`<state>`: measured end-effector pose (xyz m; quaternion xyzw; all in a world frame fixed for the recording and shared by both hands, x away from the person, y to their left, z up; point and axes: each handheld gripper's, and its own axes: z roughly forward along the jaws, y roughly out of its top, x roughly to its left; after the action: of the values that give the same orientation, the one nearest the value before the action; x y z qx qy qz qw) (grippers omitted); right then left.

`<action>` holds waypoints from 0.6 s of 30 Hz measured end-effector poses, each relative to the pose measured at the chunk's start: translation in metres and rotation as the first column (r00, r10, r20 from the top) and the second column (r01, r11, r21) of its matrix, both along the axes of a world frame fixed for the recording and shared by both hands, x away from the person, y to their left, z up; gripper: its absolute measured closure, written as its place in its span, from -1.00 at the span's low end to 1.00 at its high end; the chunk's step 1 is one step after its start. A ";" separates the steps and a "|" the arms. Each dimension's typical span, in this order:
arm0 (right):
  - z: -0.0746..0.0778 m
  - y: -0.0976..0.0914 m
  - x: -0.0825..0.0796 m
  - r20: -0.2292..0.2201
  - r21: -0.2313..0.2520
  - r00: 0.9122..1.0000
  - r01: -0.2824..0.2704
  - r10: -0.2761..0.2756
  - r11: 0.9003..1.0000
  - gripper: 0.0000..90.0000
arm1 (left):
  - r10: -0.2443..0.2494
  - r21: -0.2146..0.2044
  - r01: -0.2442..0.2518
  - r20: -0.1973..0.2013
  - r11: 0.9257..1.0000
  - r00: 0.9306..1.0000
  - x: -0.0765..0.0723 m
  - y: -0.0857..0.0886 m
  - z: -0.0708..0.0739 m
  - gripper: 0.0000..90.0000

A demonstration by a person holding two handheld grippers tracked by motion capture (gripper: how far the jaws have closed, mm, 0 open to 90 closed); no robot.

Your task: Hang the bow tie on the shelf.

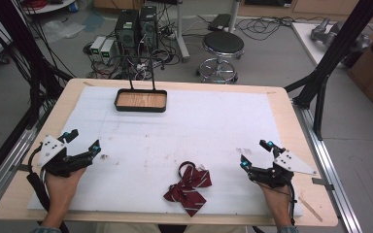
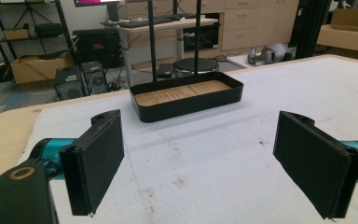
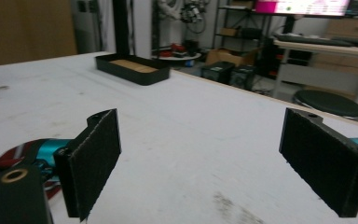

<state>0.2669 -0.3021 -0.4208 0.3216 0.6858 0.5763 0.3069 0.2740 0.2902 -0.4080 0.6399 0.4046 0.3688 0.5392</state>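
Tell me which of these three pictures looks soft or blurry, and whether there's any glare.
High view: even light, fairly sharp, no glare on the bow tie. Left gripper view: crisp on the tray, with its tongs sharp too. Right gripper view: softest, with the tray and room behind hazy and a bright screen at top right.

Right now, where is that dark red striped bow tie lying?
In the high view the bow tie lies on the white mat near the table's front edge, between the left gripper and the right gripper, closer to the right one.
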 end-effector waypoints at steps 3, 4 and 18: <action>0.003 0.007 0.001 0.001 -0.013 0.998 -0.058 0.058 0.998 -0.67 | -0.001 0.000 0.001 0.001 1.000 1.000 0.000 0.000 0.000 -0.64; 0.004 0.011 0.002 -0.006 -0.025 0.997 -0.080 0.080 0.996 -0.67 | -0.001 0.000 0.001 0.000 1.000 1.000 0.000 0.000 0.000 -0.64; 0.013 0.063 0.018 -0.078 -0.049 0.911 -0.409 0.405 0.911 -0.56 | -0.001 -0.005 0.001 -0.002 1.000 1.000 0.001 0.001 -0.001 -0.64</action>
<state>0.2851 -0.2388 -0.4075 0.1802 0.7658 0.5942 0.1675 0.2752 0.2911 -0.4085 0.6392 0.4057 0.3667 0.5407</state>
